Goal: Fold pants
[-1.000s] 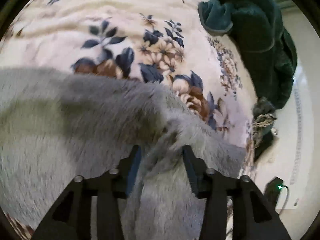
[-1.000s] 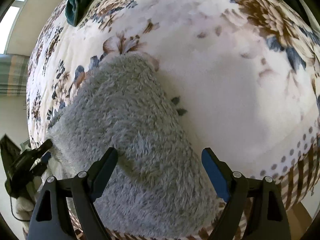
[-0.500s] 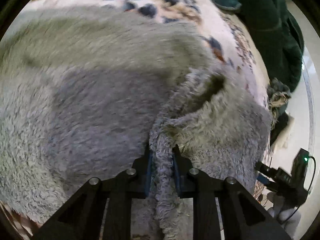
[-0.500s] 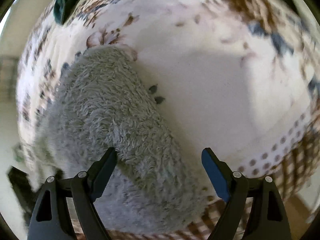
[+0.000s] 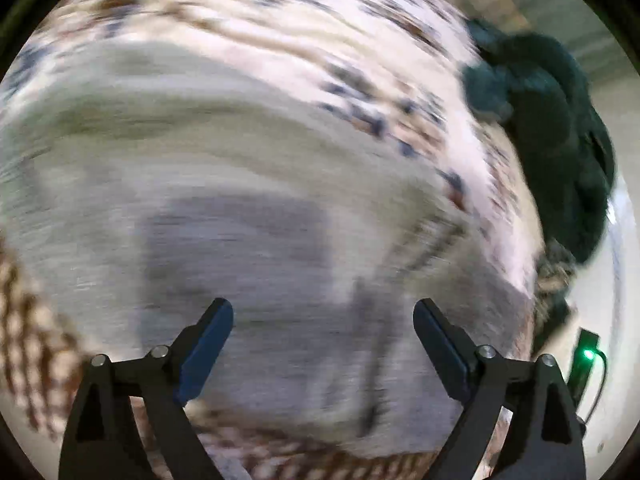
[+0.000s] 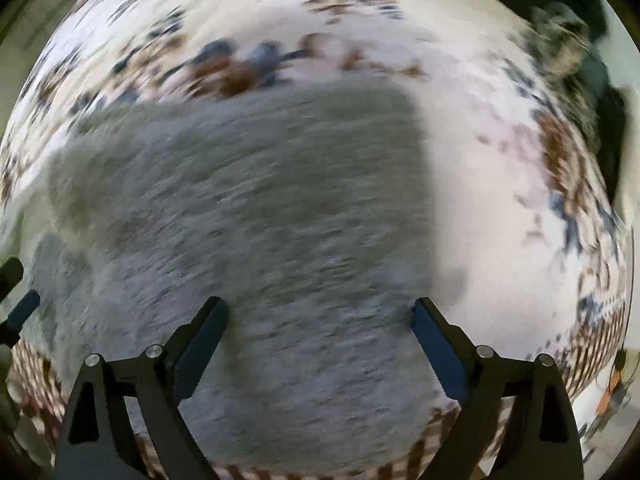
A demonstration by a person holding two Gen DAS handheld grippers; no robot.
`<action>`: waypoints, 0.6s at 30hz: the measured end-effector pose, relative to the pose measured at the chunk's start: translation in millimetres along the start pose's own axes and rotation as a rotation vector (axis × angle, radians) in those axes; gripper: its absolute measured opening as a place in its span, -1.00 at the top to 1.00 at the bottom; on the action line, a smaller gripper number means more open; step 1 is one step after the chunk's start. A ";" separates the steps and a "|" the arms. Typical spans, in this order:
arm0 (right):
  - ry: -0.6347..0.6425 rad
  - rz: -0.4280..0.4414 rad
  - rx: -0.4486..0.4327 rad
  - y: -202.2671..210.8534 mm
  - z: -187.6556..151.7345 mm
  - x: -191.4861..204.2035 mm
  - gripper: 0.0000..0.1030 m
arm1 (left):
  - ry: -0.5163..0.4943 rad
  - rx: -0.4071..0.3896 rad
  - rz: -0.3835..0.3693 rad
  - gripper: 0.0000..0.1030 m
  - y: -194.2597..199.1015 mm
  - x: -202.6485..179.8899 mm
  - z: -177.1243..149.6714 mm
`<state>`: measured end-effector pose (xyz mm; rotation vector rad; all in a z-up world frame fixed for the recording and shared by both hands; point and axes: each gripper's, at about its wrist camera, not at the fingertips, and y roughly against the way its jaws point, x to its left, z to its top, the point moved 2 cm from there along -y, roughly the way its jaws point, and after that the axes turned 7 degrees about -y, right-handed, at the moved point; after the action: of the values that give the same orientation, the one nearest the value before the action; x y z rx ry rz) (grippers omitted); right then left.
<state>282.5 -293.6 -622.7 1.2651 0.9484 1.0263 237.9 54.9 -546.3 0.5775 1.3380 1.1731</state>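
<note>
The grey fluffy pants (image 5: 240, 208) lie on the floral blanket (image 5: 280, 20) and fill the middle of both views; they also show in the right wrist view (image 6: 260, 208). Both views are blurred by motion. My left gripper (image 5: 323, 312) is open and empty above the pants. My right gripper (image 6: 320, 310) is open and empty above the pants, near their right edge. The tip of the left gripper (image 6: 16, 312) shows at the left edge of the right wrist view.
A dark green garment (image 5: 560, 140) lies on the blanket at the right in the left wrist view. A black device with a green light (image 5: 586, 356) sits past the bed edge. The blanket's checked border (image 6: 580, 360) runs along the near edge.
My left gripper was shut on a fold of the pants and has opened and let it go. Both grippers have swung quickly, and the pants now lie flatter.
</note>
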 end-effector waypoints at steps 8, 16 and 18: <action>0.062 0.040 0.026 2.5 -3.8 54.0 -0.84 | 0.425 -0.168 0.110 -0.79 39.4 146.7 12.3; 0.033 0.054 0.098 -20.4 2.2 72.5 -0.84 | 0.404 -0.310 0.141 -0.16 23.6 196.3 60.8; 0.017 0.054 0.105 -24.4 3.2 71.1 -0.84 | 0.363 -0.332 0.168 0.10 23.6 189.5 62.9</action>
<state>307.4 -226.7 -646.9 1.3774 0.9966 1.0419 256.7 249.3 -594.1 0.2449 1.3713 1.6578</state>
